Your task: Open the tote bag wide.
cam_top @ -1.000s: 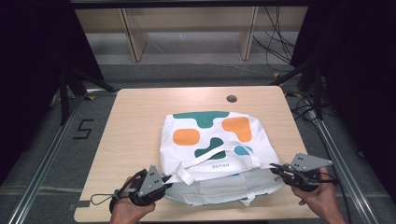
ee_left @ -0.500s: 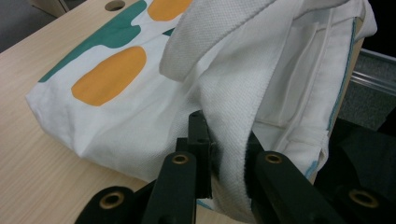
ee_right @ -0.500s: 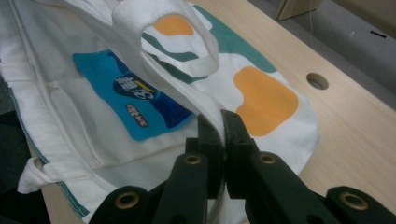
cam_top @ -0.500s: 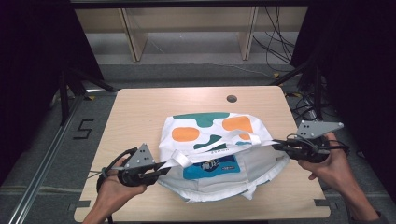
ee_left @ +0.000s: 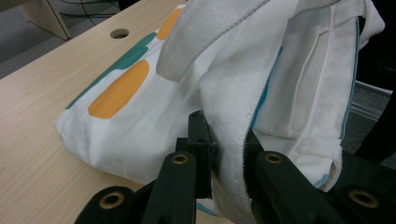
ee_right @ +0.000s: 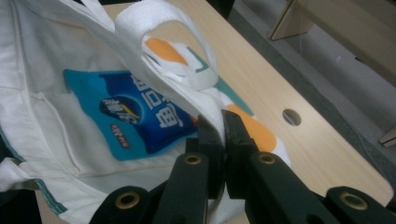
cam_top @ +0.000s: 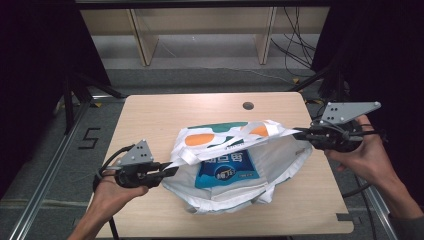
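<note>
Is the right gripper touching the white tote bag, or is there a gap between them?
Touching. In the right gripper view, the right gripper has its jaws shut on the white fabric edge of the tote bag, with no gap.

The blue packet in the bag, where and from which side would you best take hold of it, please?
Probably its near short edge, coming in from the person's side through the bag's mouth, which both grippers hold open. The blue packet lies flat on the bag's inner wall, so the fingers would need to slide under that edge; cloth covers its far end.
</note>
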`<state>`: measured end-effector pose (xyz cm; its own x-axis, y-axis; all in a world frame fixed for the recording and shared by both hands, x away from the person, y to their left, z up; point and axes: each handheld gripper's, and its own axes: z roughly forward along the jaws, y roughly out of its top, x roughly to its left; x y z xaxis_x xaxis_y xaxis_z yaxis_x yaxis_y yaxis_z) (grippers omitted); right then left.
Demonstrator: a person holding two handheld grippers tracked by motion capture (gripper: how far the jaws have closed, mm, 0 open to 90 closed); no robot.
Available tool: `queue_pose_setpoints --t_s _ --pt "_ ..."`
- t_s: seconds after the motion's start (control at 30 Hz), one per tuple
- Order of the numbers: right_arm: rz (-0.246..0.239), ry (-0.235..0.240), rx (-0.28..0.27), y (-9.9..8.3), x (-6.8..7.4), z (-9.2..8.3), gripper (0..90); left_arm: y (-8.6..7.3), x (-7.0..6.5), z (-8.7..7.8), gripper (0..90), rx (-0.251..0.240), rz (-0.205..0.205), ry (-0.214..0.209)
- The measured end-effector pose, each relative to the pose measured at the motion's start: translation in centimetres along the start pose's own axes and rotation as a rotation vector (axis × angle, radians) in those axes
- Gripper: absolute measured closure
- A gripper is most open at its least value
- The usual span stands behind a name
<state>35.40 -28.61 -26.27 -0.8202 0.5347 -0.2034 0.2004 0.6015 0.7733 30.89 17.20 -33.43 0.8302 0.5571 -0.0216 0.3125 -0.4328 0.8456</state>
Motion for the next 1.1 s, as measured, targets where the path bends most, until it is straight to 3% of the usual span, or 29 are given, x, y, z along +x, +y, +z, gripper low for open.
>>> queue_pose_setpoints --t_s 0.13,0.17,0.2,0.23,0.33,0.37,0.53,0.63,0.7,0.73,0.77,0.8,0.83,0.87,0.93,1.0,1.1 --pt "-0.003 -0.008 -0.023 2.0 -0.4 -1.1 88.5 1.0 -0.5 -1.2 82.6 -0.026 -0.012 -0.014" --pt "-0.022 -0.011 -0.032 2.4 -0.6 -1.4 88.6 1.3 -0.8 -1.6 84.9 -0.029 0.005 -0.018" --pt "-0.012 -0.017 -0.03 2.9 -0.5 -1.7 88.6 1.6 -1.0 -2.1 84.9 -0.041 0.01 -0.025" --pt "-0.04 -0.035 -0.04 3.2 -0.6 -2.0 88.6 1.9 -1.3 -2.5 85.0 -0.053 0.003 -0.028" --pt "-0.039 -0.033 -0.05 4.2 -0.8 -2.8 88.7 3.0 -1.8 -4.0 85.8 -0.082 0.026 -0.04" --pt "-0.044 -0.034 -0.062 4.7 -0.9 -3.2 88.7 3.3 -2.0 -4.5 85.9 -0.083 0.051 -0.035" --pt "-0.044 -0.048 -0.084 6.6 -1.4 -4.0 88.7 4.6 -2.6 -5.4 86.1 -0.107 0.058 -0.042" --pt "-0.028 -0.08 -0.077 7.0 -2.0 -3.4 88.8 4.8 -1.6 -4.8 86.2 -0.146 0.042 -0.04" --pt "-0.021 -0.097 -0.091 6.9 -3.1 -2.5 88.7 5.0 -0.5 -4.0 86.2 -0.175 0.02 -0.028" --pt "0.012 -0.094 -0.087 6.8 -3.5 -2.1 88.7 5.2 0.2 -3.6 86.3 -0.184 0.016 -0.018" --pt "0.004 -0.11 -0.097 6.9 -4.3 -1.5 88.7 5.5 0.9 -3.2 86.2 -0.197 0.004 -0.005" --pt "0.035 -0.11 -0.081 6.9 -4.8 -1.0 88.7 5.9 1.6 -2.8 86.3 -0.191 -0.003 -0.005" --pt "0.042 -0.134 -0.062 7.3 -6.2 0.1 88.7 6.2 2.2 -2.4 86.2 -0.192 -0.003 0.006" --pt "0.042 -0.154 -0.067 7.3 -6.8 0.8 88.7 6.5 2.7 -1.9 86.2 -0.178 0.008 0.035" --pt "0.061 -0.149 -0.044 7.4 -7.3 1.4 88.7 6.9 3.8 -0.9 86.2 -0.157 0.016 0.077" --pt "0.08 -0.171 -0.032 7.0 -8.9 3.5 88.6 6.8 4.7 0.0 86.2 -0.156 0.0 0.08" --pt "0.112 -0.178 -0.049 6.3 -9.6 4.9 88.6 6.2 5.5 1.5 86.2 -0.156 -0.013 0.07"
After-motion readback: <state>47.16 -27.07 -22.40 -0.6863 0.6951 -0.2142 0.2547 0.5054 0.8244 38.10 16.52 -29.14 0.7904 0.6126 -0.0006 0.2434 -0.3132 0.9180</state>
